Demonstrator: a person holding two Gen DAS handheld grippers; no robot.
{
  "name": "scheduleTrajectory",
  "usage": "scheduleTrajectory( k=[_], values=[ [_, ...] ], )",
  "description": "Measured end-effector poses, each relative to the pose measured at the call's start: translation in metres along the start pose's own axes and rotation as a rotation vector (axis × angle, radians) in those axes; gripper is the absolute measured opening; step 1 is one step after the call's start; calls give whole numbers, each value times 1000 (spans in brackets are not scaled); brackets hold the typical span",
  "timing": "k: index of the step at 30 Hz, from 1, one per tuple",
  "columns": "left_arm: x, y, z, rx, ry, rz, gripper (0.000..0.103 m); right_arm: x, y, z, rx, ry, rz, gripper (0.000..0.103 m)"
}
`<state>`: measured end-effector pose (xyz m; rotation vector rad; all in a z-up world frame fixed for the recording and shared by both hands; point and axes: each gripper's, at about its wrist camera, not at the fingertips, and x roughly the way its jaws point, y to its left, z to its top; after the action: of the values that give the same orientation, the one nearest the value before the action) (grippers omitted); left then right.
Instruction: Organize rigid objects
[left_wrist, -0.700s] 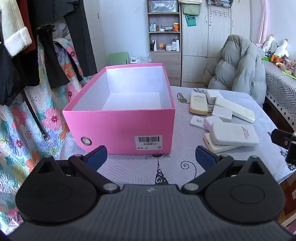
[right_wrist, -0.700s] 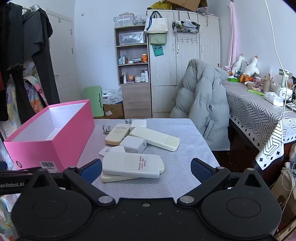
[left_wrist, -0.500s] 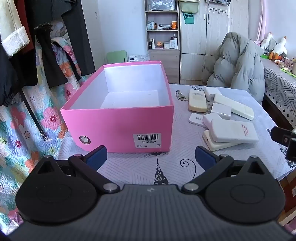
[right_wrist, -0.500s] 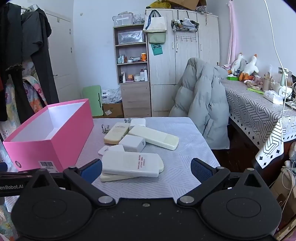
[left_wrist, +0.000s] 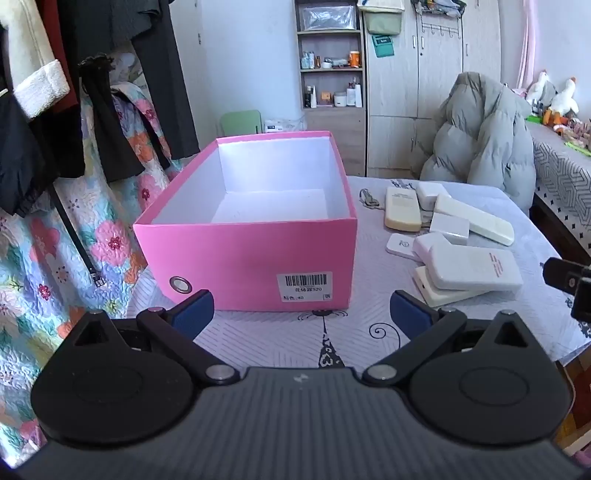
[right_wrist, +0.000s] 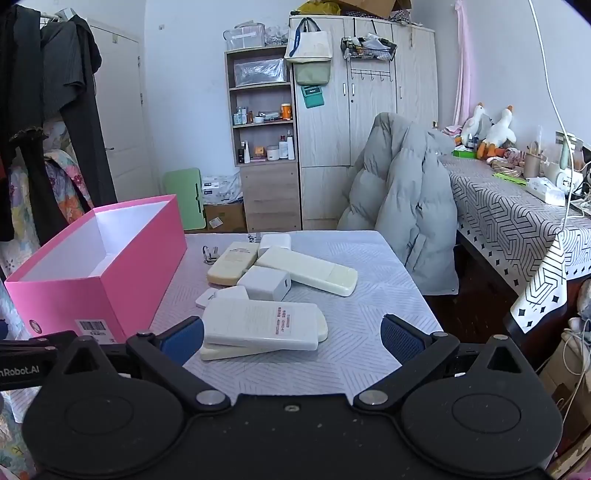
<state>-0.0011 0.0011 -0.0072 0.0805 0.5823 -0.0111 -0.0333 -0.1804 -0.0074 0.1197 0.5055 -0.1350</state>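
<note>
Cream slab, lower centre of the right wrist view: mostly covered by the white flat device stacked on it. Red print on that device too small to read. Pink box: barcode label text illegible; near part of its floor hidden behind the front wall. Right tool: only a black piece shows, cut by the right edge of the left wrist view. Shelf bottles too small to identify.

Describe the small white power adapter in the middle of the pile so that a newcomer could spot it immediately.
Start at the pink box; the pale pile lies on its open-table side. In its middle sits the white power adapter, between the beige remote and the long cream remote. Only it is blocky, with a port slot.
</note>
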Motion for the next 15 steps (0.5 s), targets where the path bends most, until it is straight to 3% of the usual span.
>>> scheduleTrajectory(
  k=[15],
  values=[
    [-7, 10, 2, -53, -29, -2, 103, 1, 0, 1, 6, 10, -4, 103]
  ],
)
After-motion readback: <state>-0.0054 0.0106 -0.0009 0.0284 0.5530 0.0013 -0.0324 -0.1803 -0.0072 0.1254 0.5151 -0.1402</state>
